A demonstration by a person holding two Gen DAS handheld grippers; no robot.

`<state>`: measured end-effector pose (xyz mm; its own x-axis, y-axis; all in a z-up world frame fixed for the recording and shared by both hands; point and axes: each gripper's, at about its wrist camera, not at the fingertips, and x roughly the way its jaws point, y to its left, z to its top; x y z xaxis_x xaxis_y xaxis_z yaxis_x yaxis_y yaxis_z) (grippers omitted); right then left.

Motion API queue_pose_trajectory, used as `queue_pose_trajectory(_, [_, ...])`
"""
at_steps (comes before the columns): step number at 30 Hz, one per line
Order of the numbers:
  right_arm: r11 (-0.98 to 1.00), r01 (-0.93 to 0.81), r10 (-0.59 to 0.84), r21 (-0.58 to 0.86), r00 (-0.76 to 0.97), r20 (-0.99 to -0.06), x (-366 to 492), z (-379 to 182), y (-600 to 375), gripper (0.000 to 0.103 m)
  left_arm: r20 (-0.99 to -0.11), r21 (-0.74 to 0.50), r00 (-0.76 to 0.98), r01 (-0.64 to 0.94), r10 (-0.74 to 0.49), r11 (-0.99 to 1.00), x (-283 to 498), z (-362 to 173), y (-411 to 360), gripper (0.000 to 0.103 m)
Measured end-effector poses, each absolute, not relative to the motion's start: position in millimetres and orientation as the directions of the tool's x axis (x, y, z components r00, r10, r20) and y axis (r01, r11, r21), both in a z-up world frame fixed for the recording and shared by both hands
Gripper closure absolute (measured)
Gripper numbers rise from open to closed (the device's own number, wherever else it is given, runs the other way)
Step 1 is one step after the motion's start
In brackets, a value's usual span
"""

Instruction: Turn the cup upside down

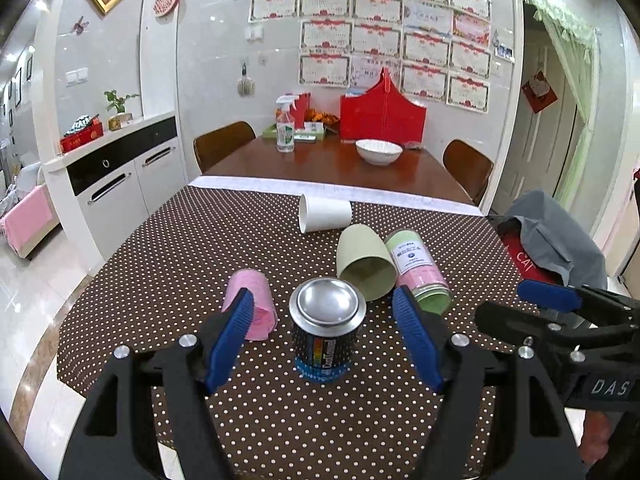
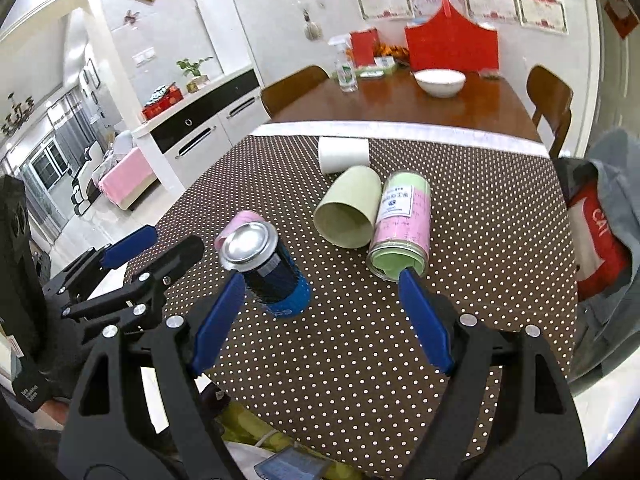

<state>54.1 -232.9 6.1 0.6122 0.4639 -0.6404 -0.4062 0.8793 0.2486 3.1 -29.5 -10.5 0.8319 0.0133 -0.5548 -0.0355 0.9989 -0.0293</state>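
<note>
I have the desk [image 1: 160, 264] under its brown polka-dot cloth filling both views, with five containers grouped near its middle. My left gripper [image 1: 324, 336] is spread wide, holding nothing, its blue pads flanking an upright metal-lidded can [image 1: 325, 328] without touching it. My right gripper [image 2: 322, 316] is likewise spread and empty, hovering short of the clutter.

The cup I take as the target, a pale green cup [image 2: 347, 213], lies on its side at about 1 o'clock from the can, mouth toward me, touching a pink-and-green labelled jar [image 2: 402, 226] that lies along its right flank. A white paper cup [image 2: 343, 154] lies on its side at 12 o'clock, farther back, and a pink cup [image 1: 252, 304] lies at 9 o'clock beside the can.

Risks, as I judge them: three cups are lying down, so I could pick the wrong one. The green cup can roll if I nudge it, and the jar pressed against it may roll away or get pinched along with it. The can stands in my left approach line and could be knocked over.

The right wrist view shows the green cup's open mouth and the jar's contact clearly; the left view shows the pink cup, which the can largely hides from the right. Each view catches the other gripper at its edge.
</note>
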Motion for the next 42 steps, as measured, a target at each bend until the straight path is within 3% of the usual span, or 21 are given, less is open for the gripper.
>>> queue_pose_trajectory(26, [0.847,-0.514,0.517,0.133,0.741,-0.429,-17.3,27.5,-249.7,0.025,-0.392,-0.014,0.918,-0.064,0.054,0.998,-87.7,24.2,-47.9,0.03])
queue_pose_trajectory(42, [0.856,-0.505,0.504,0.112,0.765,-0.401,-34.2,24.4,-256.1,0.025,-0.366,-0.005,0.928,-0.075,0.068,0.997,-102.9,24.5,-53.8,0.03])
